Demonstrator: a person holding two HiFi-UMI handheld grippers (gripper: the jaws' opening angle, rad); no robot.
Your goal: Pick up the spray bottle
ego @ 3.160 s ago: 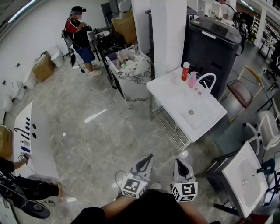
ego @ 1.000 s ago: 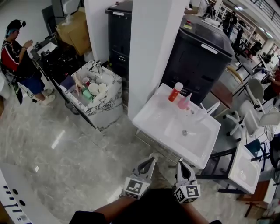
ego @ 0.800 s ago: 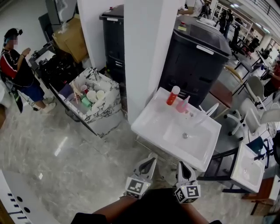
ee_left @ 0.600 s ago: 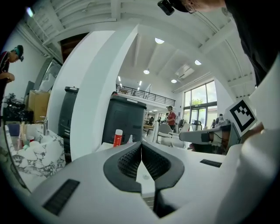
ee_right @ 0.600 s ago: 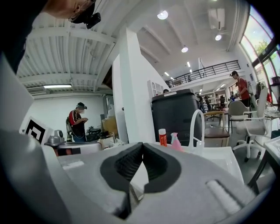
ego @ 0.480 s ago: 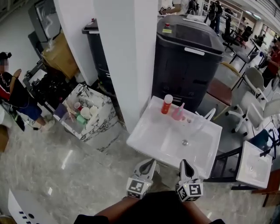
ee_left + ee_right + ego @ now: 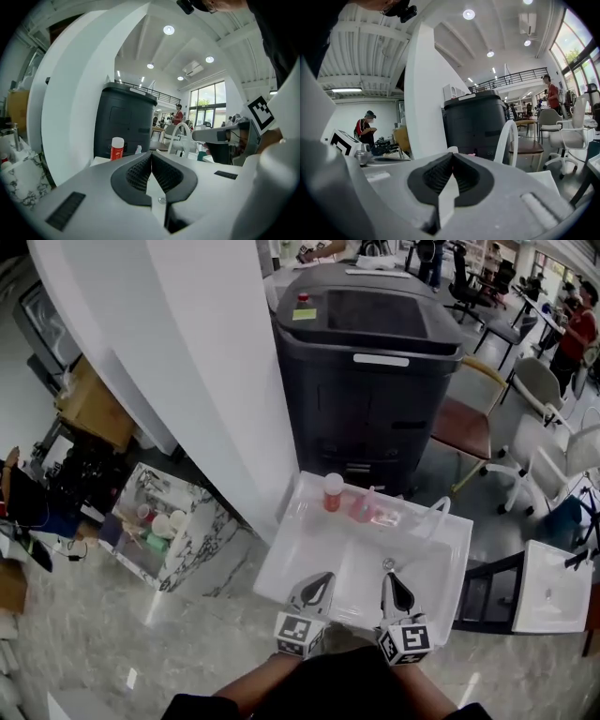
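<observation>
A pink spray bottle (image 7: 363, 506) stands at the back of a white sink (image 7: 300, 559), beside a red bottle with a white cap (image 7: 332, 493) and left of the white arched faucet (image 7: 441, 512). My left gripper (image 7: 323, 577) and right gripper (image 7: 391, 577) hover side by side over the sink's near part, both shut and empty, short of the bottles. In the left gripper view, past the shut jaws (image 7: 151, 154), stand the red bottle (image 7: 116, 148) and the spray bottle's top (image 7: 138, 149). The right gripper view's shut jaws (image 7: 453, 154) hide most of the pink bottle (image 7: 471, 153).
A large black bin (image 7: 375, 362) stands right behind the sink, and a white pillar (image 7: 216, 381) rises at its left. A marbled cart with cups (image 7: 155, 531) sits lower left. Chairs (image 7: 464, 423) and a second sink (image 7: 553, 573) are at the right.
The sink and black bin have come much closer and more centred. Both grippers, still shut, now reach over the sink's front rim instead of the floor before it.
</observation>
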